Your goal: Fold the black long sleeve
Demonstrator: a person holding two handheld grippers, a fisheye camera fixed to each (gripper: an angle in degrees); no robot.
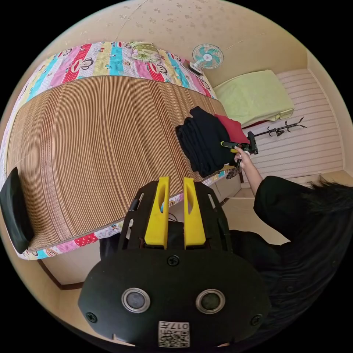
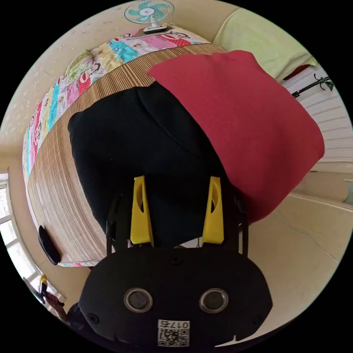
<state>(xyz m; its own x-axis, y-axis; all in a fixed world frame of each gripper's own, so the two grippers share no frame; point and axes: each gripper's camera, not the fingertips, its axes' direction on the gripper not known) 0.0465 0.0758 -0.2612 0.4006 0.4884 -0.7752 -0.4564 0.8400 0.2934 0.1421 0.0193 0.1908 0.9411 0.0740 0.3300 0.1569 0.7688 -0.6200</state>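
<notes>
A: The yellow fingers (image 1: 158, 217) of the left gripper (image 1: 175, 183) stand close together with a narrow slot between them, nothing clamped, held off the near edge of the bed's striped bamboo mat (image 1: 95, 147).

B: And the right gripper (image 2: 177, 181)?

A: Its jaws are spread wide, one on either side of the folded black long-sleeve garment (image 2: 139, 147) without pressing it. In the left gripper view a hand (image 1: 243, 154) holds that gripper at the garment's edge.

B: Where does the garment lie?

A: Near the mat's far-right corner, by the bed's edge, as a thick folded pile. A folded red cloth (image 2: 242, 128) sits touching it, overlapping its side.

B: What else surrounds it?

A: A colourful patchwork cartoon sheet (image 1: 110, 60) under the mat, a small teal fan (image 1: 207, 57) at the bed's corner, a pale green cover (image 1: 255, 95) beyond, a black coat stand (image 1: 285, 128), and a flat black object (image 1: 14, 209) at the mat's opposite edge.
</notes>
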